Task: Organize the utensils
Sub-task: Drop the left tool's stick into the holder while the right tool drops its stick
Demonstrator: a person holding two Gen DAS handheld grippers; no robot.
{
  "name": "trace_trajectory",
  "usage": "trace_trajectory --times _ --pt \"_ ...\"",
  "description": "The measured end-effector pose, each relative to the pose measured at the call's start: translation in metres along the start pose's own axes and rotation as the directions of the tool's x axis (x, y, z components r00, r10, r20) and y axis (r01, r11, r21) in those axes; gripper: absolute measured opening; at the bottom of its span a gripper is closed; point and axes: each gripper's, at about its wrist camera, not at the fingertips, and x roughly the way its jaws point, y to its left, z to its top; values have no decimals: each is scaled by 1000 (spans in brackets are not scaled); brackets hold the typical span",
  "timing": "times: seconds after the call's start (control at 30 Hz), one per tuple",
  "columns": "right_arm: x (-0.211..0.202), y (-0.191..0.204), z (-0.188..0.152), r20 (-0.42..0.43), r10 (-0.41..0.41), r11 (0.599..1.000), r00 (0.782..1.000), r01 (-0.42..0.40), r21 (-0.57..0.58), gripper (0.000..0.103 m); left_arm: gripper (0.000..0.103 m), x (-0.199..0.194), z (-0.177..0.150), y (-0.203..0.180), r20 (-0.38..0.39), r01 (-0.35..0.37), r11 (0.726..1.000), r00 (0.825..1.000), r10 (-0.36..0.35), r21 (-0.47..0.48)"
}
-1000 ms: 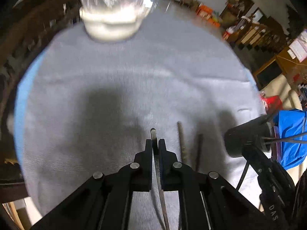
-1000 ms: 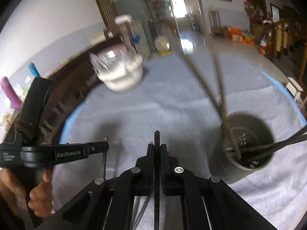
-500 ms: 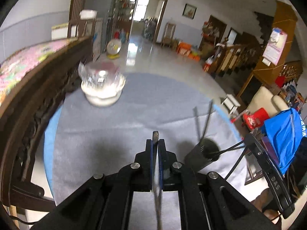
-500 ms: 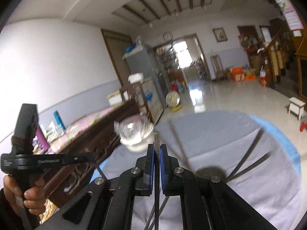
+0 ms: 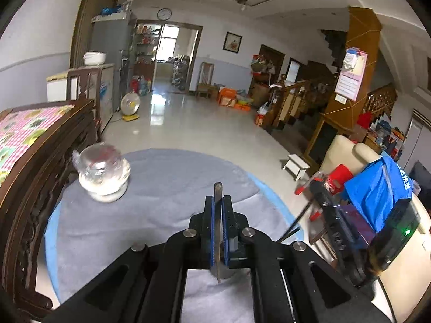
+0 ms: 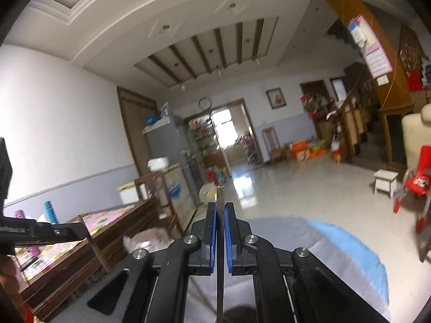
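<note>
My left gripper (image 5: 218, 202) is shut on a thin dark metal utensil handle (image 5: 217, 188) that sticks up between the blue pads and hangs down below them. My right gripper (image 6: 220, 207) is shut on a similar thin dark utensil handle (image 6: 220, 196), held high and tilted up toward the room. The right gripper's body (image 5: 347, 231) shows at the right of the left wrist view, with a dark utensil (image 5: 292, 228) slanting below it. The dark utensil holder is mostly hidden; only a dark rim (image 6: 237, 316) shows at the bottom of the right wrist view.
A round table with a grey cloth (image 5: 161, 210) over a blue cover (image 6: 350, 245). A clear glass jar on a white base (image 5: 103, 175) stands at the far left of the table. A dark wooden bench (image 5: 24, 188) flanks the left. The left gripper's body (image 6: 40, 232) shows at the left edge.
Both grippers have risen and tilted up from the tabletop, each keeping its utensil. The view went from cloth and holder to the room beyond.
</note>
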Motion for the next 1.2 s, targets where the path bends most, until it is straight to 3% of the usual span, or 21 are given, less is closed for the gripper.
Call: trace_trajectory --times 0.2,0.33,0.6,0.8,1.03,1.07,1.13,1.17,1.2 --pt "16 9 4 78 -73 994 994 79 -73 6 5 12 11 -26 38 9 1000 999 -10 18" --pt "26 6 -2 81 -98 990 992 106 -92 6 5 27 10 -32 56 -2 1000 998 1 14" --pt "31 -3 -21 9 -99 993 995 99 -71 6 5 64 -16 -28 -31 -35 999 999 34 -23" --pt "26 -8 -37 -75 -80 994 994 74 -77 6 5 74 -39 -31 -98 -46 999 994 46 6" --pt "23 -27 -51 -238 -46 999 970 41 -26 8 6 63 -62 -28 -136 -80 994 987 90 77" --pt "21 -29 -53 -257 -45 999 965 41 -18 8 9 59 -65 -28 -138 -83 993 986 95 88" --pt "17 -31 -56 -286 -37 999 958 36 -9 9 28 51 -70 -27 -138 -87 990 985 102 109" --pt "12 -32 -57 -291 -36 999 956 36 -3 9 45 45 -74 -26 -130 -100 988 985 115 119" --pt "8 -32 -57 -295 -34 999 955 36 2 9 54 39 -78 -25 -117 -123 984 983 139 131"
